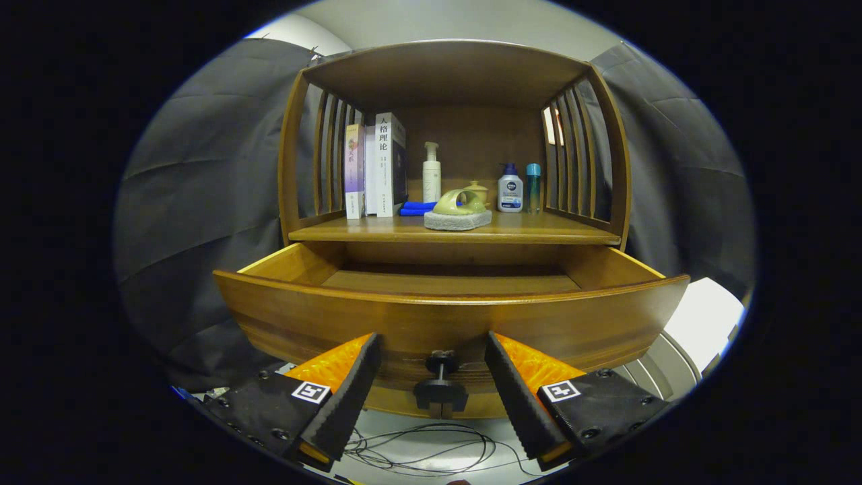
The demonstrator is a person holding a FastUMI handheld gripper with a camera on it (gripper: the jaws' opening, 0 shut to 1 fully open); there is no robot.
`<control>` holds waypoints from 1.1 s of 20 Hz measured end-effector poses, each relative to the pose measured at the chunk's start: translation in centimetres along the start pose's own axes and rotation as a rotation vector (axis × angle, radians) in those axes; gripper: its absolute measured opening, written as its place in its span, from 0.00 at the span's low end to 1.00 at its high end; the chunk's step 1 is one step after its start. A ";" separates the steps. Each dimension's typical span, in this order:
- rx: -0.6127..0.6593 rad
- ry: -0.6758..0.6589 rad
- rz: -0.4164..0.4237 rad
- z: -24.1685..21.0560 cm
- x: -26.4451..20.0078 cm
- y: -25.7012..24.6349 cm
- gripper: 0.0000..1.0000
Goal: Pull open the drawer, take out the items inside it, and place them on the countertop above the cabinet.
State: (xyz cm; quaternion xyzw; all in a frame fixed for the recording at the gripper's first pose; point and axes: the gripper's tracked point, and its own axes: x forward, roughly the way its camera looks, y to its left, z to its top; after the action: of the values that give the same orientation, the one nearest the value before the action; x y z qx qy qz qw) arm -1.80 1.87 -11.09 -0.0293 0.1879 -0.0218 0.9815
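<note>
The wooden cabinet's drawer [444,316] stands pulled out toward me, its curved front just ahead of my fingers. Its dark knob [441,389] sits between my fingertips, touched by neither. My gripper [434,347] is open with nothing held. The part of the drawer's inside that I see is bare wood; the front panel hides the near part. On the countertop [539,232] above the drawer lie a green dish on a grey sponge [459,210] and a blue cloth [416,208].
Also on the countertop stand books [377,168], a white pump bottle [432,174], a white-and-blue bottle [510,190] and a slim teal bottle [533,187]. Slatted wooden sides and a shelf roof enclose it. Cables [431,451] lie on the floor below the drawer.
</note>
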 end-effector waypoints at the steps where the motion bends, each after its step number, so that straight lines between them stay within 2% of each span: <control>1: -0.001 -0.004 -0.007 0.1 0.1 0.1 0.98; 7: -0.008 -0.014 -0.032 0.4 0.6 0.0 0.95; 22: -0.030 -0.039 -0.063 1.7 4.9 -0.2 0.97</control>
State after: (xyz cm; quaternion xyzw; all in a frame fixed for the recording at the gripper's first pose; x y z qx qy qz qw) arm 3.38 1.47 -11.33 -0.0504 0.1682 -0.0494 0.9832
